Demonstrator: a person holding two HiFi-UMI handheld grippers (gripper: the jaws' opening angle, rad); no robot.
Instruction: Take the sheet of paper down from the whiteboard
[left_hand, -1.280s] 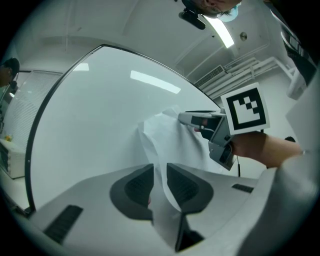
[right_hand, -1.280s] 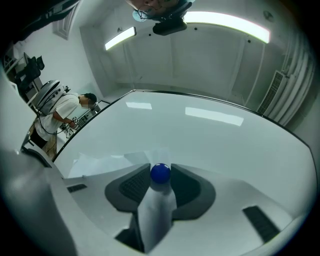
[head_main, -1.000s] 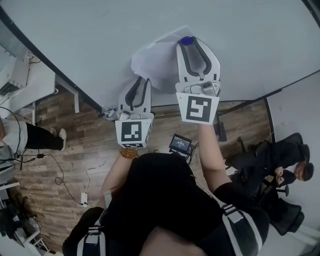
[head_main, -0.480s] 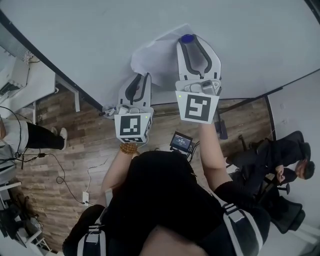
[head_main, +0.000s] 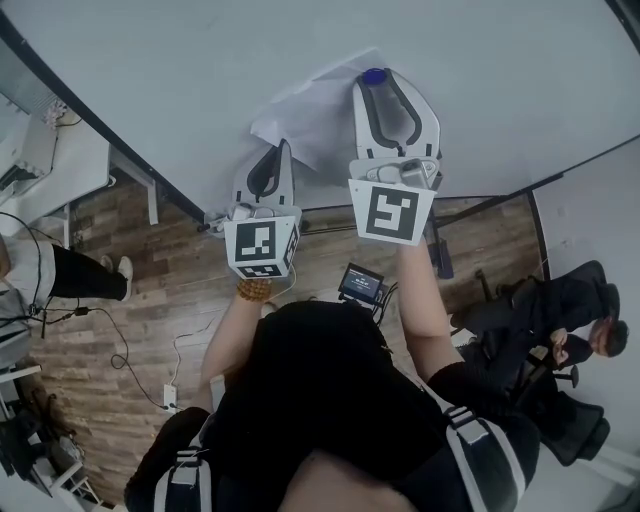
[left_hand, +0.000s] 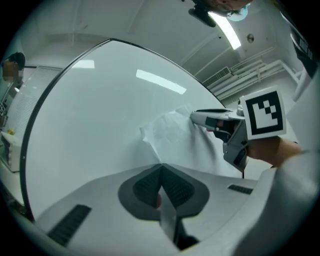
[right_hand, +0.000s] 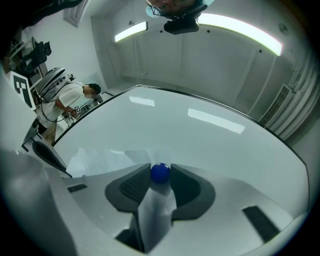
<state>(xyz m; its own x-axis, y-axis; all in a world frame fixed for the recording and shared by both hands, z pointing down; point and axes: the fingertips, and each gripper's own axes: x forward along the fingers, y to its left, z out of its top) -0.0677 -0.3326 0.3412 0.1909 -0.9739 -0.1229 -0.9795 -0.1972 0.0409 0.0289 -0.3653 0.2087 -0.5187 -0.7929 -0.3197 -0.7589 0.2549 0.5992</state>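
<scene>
While pinched flat together, left gripper (left_hand: 161, 167): clenched on thin edge of sheet of paper (left_hand: 175, 135).
right gripper (right_hand: 160, 169): closed round blue magnet (head_main: 373, 77), with paper strip between jaws beneath it.
paper place: on whiteboard (head_main: 200, 70), upper end under magnet, lower corner lifted off board.
long axis: in head view, slanting from magnet down-left toward left jaws; creased.
only in right gripper view: strip of paper inside jaws.
only in left gripper view: sheet bulging off board, right gripper at far end.
</scene>
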